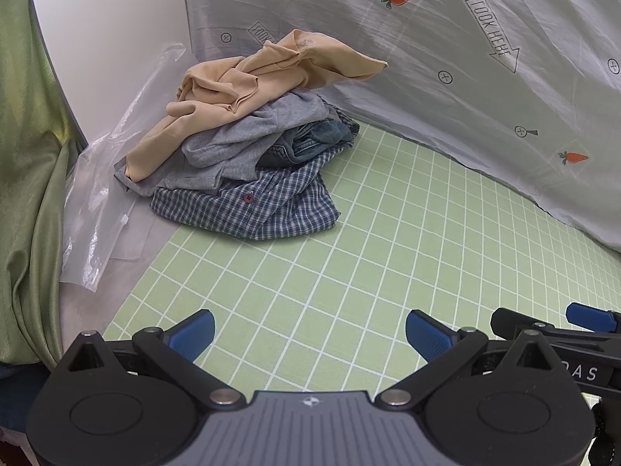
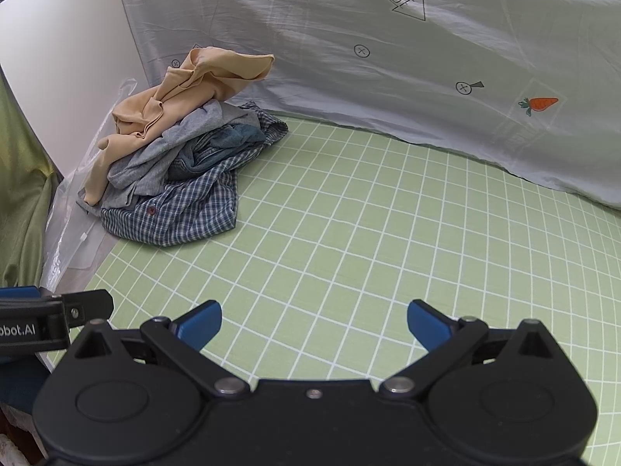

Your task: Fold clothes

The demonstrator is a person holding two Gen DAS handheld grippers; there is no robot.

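Both claws are held wide and empty over the green grid mat, with the heap of clothes (image 1: pixel 240 139) left untouched at the far left.

The left claw (image 1: pixel 308 336) and the right claw (image 2: pixel 314 324) are seen side by side above the checked mat (image 1: pixel 349 252) — blue fingertips (image 1: pixel 192 334) spread well apart, nothing between them. The heap is piled in the corner where the white wall (image 1: pixel 116 31) is met by a grey sheet (image 1: pixel 446 97) printed with carrots and "LOOK HERE" arrows. A tan garment (image 1: pixel 248 77) is laid on top, a grey knit piece (image 1: pixel 248 136) under it, denim (image 1: pixel 310 139) tucked beside, and a blue plaid shirt (image 1: pixel 271 206) spread at the bottom — its red button turned up. Clear plastic wrap (image 1: pixel 93 202) is crumpled just beside the heap, against a green curtain (image 1: pixel 27 194).
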